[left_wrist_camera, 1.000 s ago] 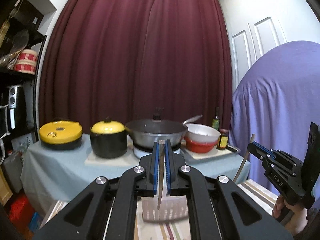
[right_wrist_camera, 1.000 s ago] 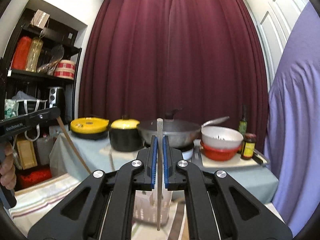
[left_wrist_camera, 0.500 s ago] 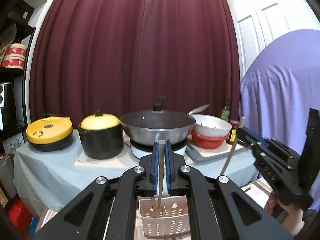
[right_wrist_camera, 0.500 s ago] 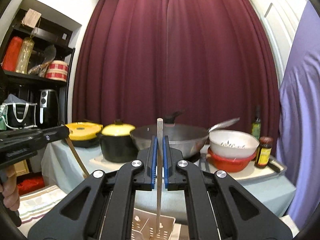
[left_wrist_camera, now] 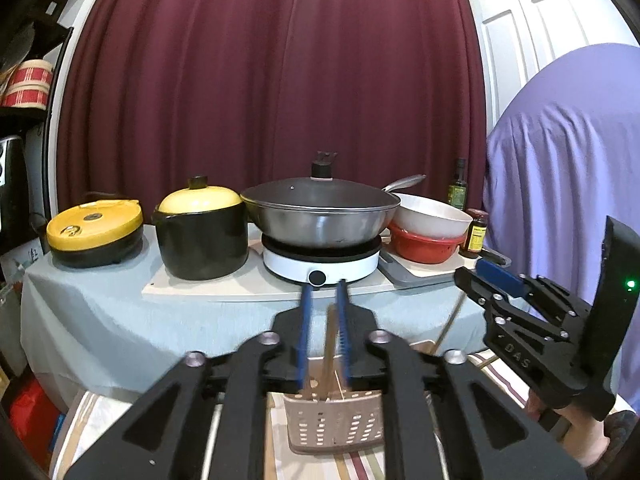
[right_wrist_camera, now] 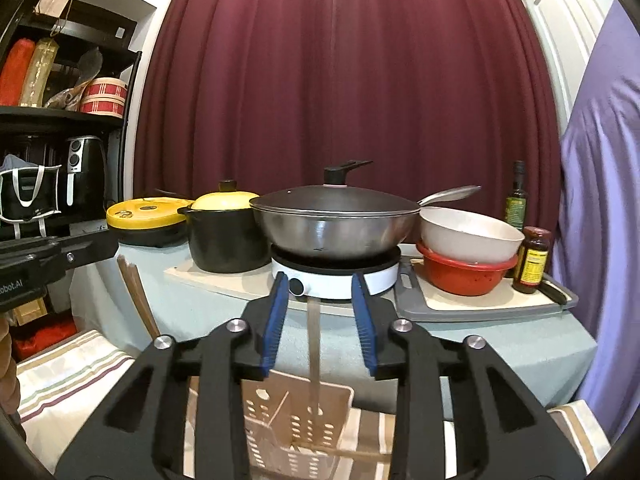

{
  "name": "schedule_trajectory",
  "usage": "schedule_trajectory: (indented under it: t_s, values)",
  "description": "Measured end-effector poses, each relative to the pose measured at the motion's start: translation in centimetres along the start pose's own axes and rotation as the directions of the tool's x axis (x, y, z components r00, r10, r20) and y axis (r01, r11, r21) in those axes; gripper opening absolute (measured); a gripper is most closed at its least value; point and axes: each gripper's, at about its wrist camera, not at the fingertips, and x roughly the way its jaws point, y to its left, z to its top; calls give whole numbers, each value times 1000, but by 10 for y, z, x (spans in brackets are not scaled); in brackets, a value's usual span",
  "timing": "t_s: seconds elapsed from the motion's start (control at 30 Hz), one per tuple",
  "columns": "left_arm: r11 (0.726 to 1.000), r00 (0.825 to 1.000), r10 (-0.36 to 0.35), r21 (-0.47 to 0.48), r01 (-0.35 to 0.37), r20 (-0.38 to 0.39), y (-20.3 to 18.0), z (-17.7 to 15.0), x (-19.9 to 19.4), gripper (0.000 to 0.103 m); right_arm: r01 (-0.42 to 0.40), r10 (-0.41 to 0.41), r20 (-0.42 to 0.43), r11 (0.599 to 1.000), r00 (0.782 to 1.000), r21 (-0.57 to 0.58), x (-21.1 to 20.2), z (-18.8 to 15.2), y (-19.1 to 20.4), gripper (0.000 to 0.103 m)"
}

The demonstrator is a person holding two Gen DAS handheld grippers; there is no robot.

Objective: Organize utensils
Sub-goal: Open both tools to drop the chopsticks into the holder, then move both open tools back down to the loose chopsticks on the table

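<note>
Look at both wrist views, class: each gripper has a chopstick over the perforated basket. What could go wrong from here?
1. The right gripper has just been opening; its chopstick hangs free between the pads and might bounce out of the utensil basket.
2. The left gripper has also just been opening; its blurred chopstick may tip over the rim.
3. The light basket could topple.

Background: a dark red curtain (right_wrist_camera: 340, 80) hangs in folds across the far wall, flanked by white wall and, at right, a white panelled door (left_wrist_camera: 536, 36). A black shelving unit (right_wrist_camera: 60, 116) stands at left. In front of the curtain, a table draped in pale grey-blue cloth (right_wrist_camera: 500, 344) stands. A purple sheet (left_wrist_camera: 560, 152) covers something tall at right.
</note>
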Motion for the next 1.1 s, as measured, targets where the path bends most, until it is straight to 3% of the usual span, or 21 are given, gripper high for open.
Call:
schedule_trajectory:
  t_s: [0.23,0.43,0.67,1.1]
  values:
    - [999,999,32,3,-32,19,3,-15,-34,45,34,-34,-16,999,999,-6,-52,-6,3,42]
    - [999,999,47,-11,-47,-22,3,-49,-70,47,46,-46,-59,999,997,-10,-103,-33,8,43]
    - [997,992,71,-1,-72,-103,-4,-102,-107,47,34,-37,-159,999,987,-17,-160,-89,25,43]
    - [994,956,106,-5,-112,-274,-12,-208,-153,46,-32,21,-321,999,947,-27,-233,-200,67,42]
